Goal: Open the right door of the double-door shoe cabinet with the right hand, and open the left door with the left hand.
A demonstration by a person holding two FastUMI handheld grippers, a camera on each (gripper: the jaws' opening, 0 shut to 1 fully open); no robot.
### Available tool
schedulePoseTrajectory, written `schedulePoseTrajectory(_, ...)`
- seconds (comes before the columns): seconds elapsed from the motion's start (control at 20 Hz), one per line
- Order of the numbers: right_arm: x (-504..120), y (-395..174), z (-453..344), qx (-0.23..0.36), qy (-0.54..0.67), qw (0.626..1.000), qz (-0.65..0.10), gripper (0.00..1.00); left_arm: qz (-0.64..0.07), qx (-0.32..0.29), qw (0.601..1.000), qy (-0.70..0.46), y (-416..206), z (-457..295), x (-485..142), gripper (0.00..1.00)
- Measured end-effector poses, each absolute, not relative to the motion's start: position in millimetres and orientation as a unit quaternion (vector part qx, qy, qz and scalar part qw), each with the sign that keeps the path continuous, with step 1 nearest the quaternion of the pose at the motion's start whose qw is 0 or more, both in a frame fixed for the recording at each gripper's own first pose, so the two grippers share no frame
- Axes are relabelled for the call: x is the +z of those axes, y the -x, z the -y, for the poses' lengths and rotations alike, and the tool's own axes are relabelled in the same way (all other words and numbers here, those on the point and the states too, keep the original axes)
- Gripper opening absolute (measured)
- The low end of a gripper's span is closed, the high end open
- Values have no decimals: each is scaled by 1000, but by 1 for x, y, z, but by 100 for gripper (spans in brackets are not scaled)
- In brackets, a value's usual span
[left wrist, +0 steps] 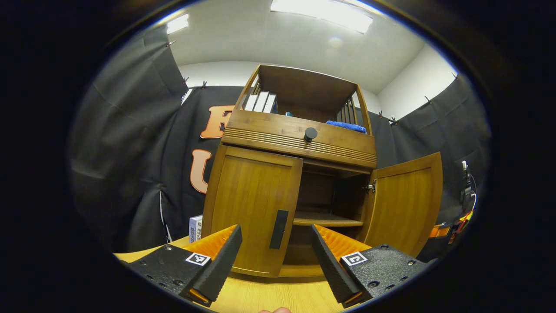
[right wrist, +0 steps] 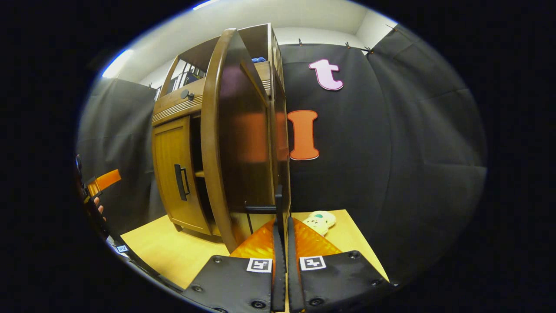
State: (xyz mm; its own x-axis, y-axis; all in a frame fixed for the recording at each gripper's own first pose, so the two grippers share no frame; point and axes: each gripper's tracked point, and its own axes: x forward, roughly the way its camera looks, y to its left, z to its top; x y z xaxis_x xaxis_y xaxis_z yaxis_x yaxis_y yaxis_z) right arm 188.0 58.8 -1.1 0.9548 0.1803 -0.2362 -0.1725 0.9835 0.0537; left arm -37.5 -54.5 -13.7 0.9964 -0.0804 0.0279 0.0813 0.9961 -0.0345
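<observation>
Yellow table [left wrist: 278,298] carries the shoe cabinet [left wrist: 299,134]. Nearest, the left gripper [left wrist: 276,256] has jaws wide, framing the left door handle [left wrist: 278,229]; closing squarely on it before pulling seems best. Right gripper [right wrist: 281,250] pinches the right door handle [right wrist: 278,208], right door [right wrist: 243,139] swung open.

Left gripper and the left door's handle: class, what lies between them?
Nothing: bare tabletop separates the open left gripper from the handle, in the left gripper view.
</observation>
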Motion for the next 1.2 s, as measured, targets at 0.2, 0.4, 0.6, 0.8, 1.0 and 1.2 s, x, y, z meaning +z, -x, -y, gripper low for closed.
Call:
schedulePoseTrajectory(0.2,-5,-182,-48,75,-3,990,-121,10,18,-41,999,18,37,52,-12,95)
schedulePoseTrajectory(0.4,1,-172,-40,25,-23,992,-119,11,11,-51,999,13,32,55,-14,92)
schedulePoseTrajectory(0.6,16,-157,-26,-21,-8,995,-99,10,13,-70,997,12,27,65,-11,95)
schedulePoseTrajectory(0.8,33,-150,-27,-41,20,996,-72,24,10,-88,996,21,25,74,-10,95)
schedulePoseTrajectory(1.0,42,-155,-50,-14,35,998,-45,22,9,-90,996,17,25,71,-10,95)
schedulePoseTrajectory(1.2,43,-160,-86,28,18,999,-35,7,8,-78,997,18,28,57,-10,94)
